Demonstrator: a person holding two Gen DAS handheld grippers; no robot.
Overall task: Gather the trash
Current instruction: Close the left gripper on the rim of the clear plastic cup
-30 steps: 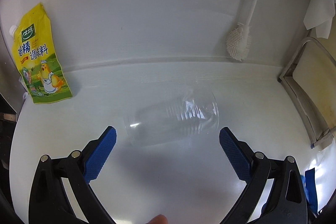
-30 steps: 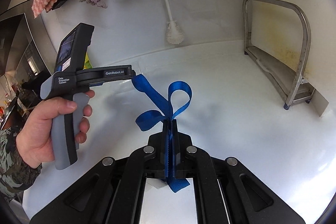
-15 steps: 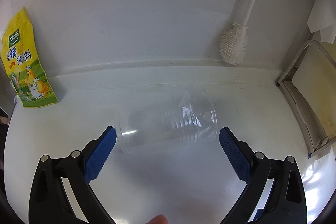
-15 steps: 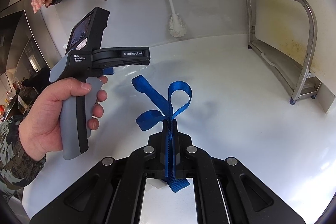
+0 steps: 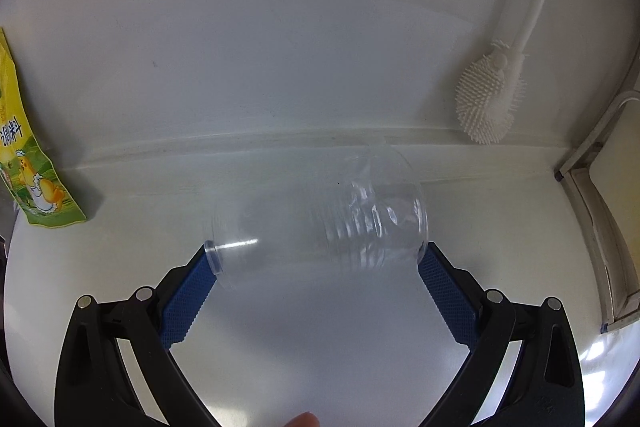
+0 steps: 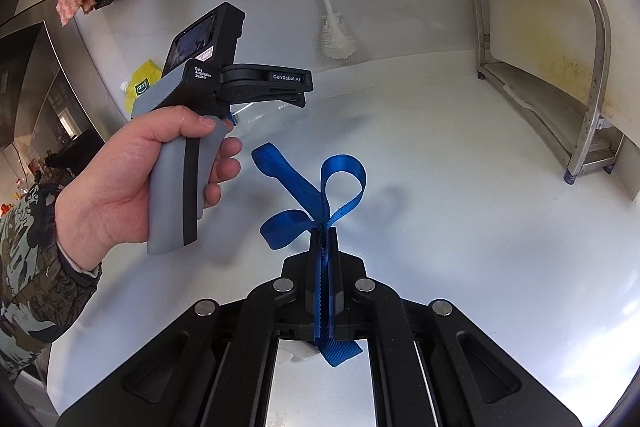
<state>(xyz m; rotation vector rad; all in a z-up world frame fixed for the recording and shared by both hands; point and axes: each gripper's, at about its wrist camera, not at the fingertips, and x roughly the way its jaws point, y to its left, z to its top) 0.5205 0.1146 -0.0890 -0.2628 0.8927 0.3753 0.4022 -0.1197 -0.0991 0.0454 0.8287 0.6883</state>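
One clear cup (image 5: 320, 223) between hand-held gripper (image 5: 318, 259) pads

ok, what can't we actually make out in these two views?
- Left wrist: whether the blue pads touch the clear cup; its see-through ends blur the contact.
- Left wrist: yellow packet, cut off by the left edge.
- Right wrist: the cup, mostly hidden behind the left gripper.
- Right wrist: blue strap, lower end hidden between the shut jaws.
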